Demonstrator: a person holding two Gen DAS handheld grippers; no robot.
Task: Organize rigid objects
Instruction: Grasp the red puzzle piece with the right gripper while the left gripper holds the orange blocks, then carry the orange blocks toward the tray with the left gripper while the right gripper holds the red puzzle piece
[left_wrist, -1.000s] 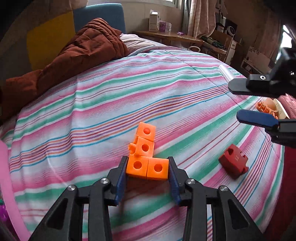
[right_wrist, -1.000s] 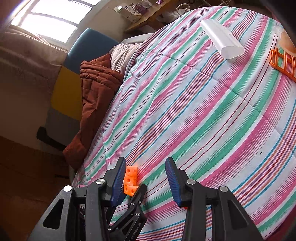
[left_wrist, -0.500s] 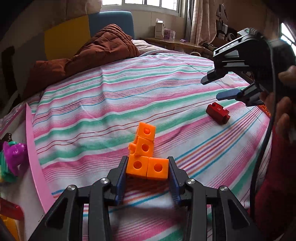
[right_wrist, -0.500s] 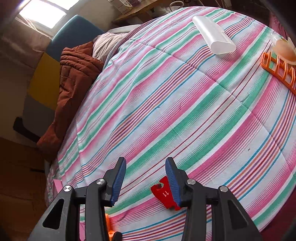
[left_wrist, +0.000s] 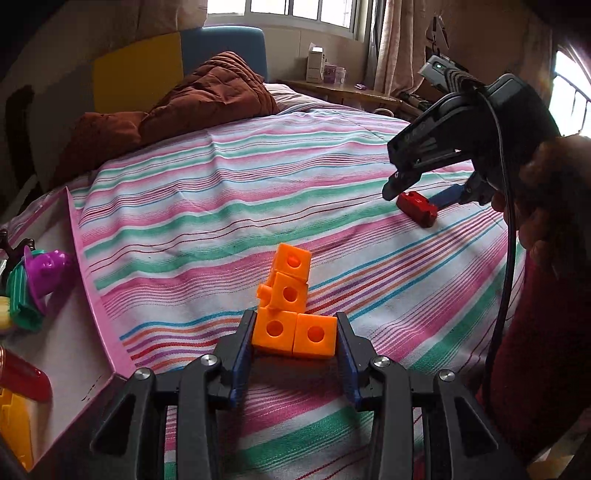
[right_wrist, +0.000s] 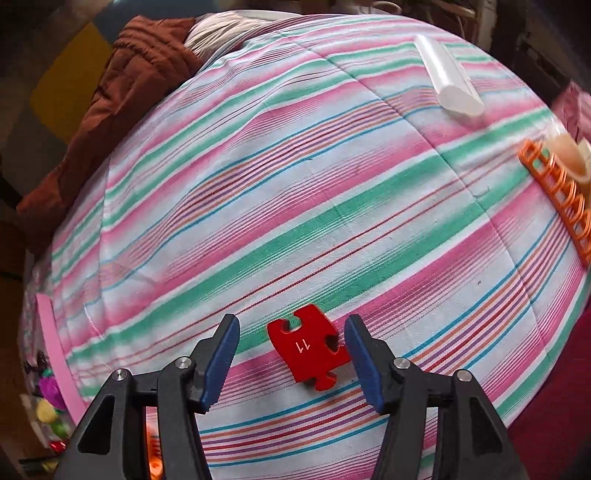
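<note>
My left gripper (left_wrist: 295, 339) is shut on a cluster of orange cubes with round holes (left_wrist: 290, 291); its pads press the two bottom cubes from either side, above the striped bedspread (left_wrist: 221, 206). A red puzzle-shaped piece marked 11 (right_wrist: 308, 347) lies flat on the bedspread. My right gripper (right_wrist: 291, 325) points steeply down over it, open, with a finger on each side and neither pad pressing. The left wrist view shows that gripper (left_wrist: 413, 195) hovering right at the red piece (left_wrist: 419, 212), held by a person's hand (left_wrist: 546, 192).
A pink-rimmed box (left_wrist: 75, 236) at the left bed edge holds several toys, among them a purple one (left_wrist: 46, 271). A brown quilt (left_wrist: 192, 99) is heaped at the far end. A white tube (right_wrist: 448, 85) and an orange rack (right_wrist: 554, 195) lie at the right.
My right gripper tipped downward and came over the red piece, which now sits between its fingers. My left gripper carried the orange cubes sideways toward the pink box, which has come into view.
</note>
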